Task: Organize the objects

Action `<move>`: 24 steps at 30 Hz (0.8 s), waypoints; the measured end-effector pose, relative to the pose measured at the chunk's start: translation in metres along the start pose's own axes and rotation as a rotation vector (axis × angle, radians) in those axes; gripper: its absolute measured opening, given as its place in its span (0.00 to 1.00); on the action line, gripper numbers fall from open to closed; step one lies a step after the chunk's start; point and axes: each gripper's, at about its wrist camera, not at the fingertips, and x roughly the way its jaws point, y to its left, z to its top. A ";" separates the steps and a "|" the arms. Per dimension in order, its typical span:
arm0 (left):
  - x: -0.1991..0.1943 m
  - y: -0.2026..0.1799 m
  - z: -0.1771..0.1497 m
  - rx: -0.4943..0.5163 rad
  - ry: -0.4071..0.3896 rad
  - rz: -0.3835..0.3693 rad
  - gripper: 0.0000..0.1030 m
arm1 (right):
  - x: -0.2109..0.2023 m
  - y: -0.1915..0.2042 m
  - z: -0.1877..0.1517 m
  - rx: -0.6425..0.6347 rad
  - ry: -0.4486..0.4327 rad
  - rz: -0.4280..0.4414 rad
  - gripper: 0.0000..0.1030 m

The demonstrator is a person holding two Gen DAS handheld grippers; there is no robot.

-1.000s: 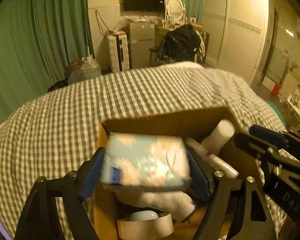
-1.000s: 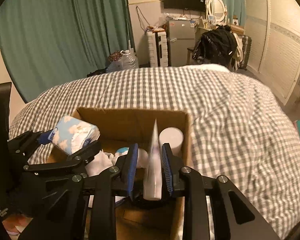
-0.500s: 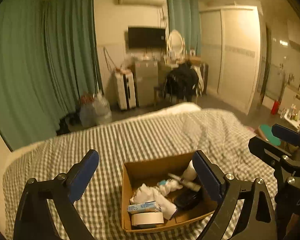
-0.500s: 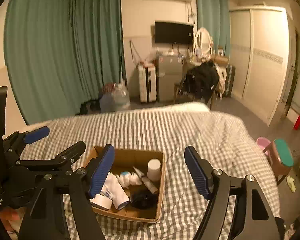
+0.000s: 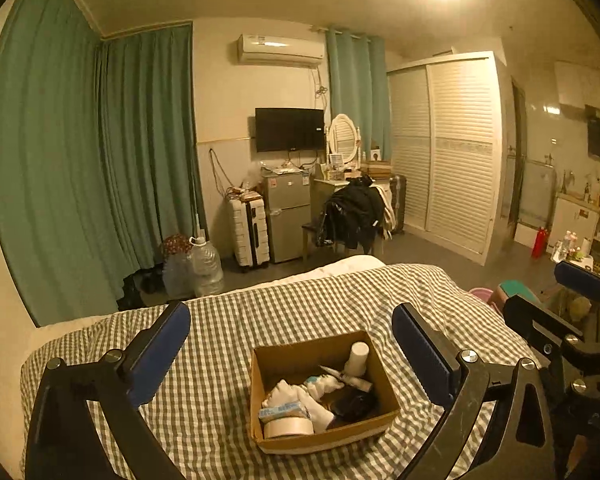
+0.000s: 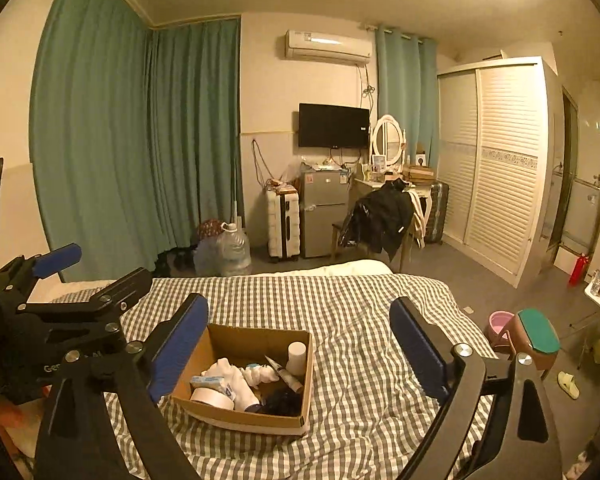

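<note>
An open cardboard box [image 5: 328, 440] [image 6: 240, 416] sits on the grey checked bed [image 5: 220, 360]. Inside it lie a blue tissue pack [image 5: 284, 410], a tape roll [image 5: 288, 428], white cloth [image 5: 300, 392], a white bottle [image 5: 358, 356], a tube [image 6: 284, 372] and a dark item [image 5: 354, 402]. My left gripper [image 5: 290, 320] hangs well above and behind the box, its jaws opening with nothing between them. My right gripper [image 6: 298, 310] is beside it at a similar height, its jaws also opening and empty. Each gripper shows at the edge of the other's view.
Right of the bed stand a green-topped stool [image 6: 538, 332] and a pink basin [image 6: 500, 320]. Beyond the bed's foot are water jugs [image 6: 234, 252], a white suitcase [image 6: 282, 224], a small fridge [image 6: 324, 212], a chair with a black jacket [image 6: 380, 220] and a wardrobe [image 6: 496, 168].
The left gripper let go of the tissue pack and the right gripper let go of the tube; both now lie in the box. Both grippers widened, rose and drew back from the box.
</note>
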 end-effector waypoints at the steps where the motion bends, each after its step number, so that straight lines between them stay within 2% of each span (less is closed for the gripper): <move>1: -0.002 -0.001 -0.004 0.002 -0.004 0.004 1.00 | -0.002 0.000 -0.004 -0.002 -0.003 -0.004 0.93; 6: -0.013 0.001 -0.027 -0.030 -0.040 0.026 1.00 | -0.003 -0.006 -0.026 -0.005 -0.007 0.000 0.96; 12: -0.012 -0.003 -0.057 -0.049 -0.071 0.062 1.00 | 0.006 -0.011 -0.063 -0.020 -0.027 -0.038 0.97; 19: 0.009 -0.015 -0.100 -0.014 -0.026 0.097 1.00 | 0.032 -0.021 -0.100 0.035 -0.021 -0.058 0.98; 21: 0.016 -0.016 -0.115 -0.020 -0.008 0.094 1.00 | 0.040 -0.022 -0.108 0.036 -0.010 -0.054 0.98; 24: 0.024 -0.015 -0.140 -0.055 0.024 0.131 1.00 | 0.053 -0.023 -0.125 0.040 0.006 -0.072 0.98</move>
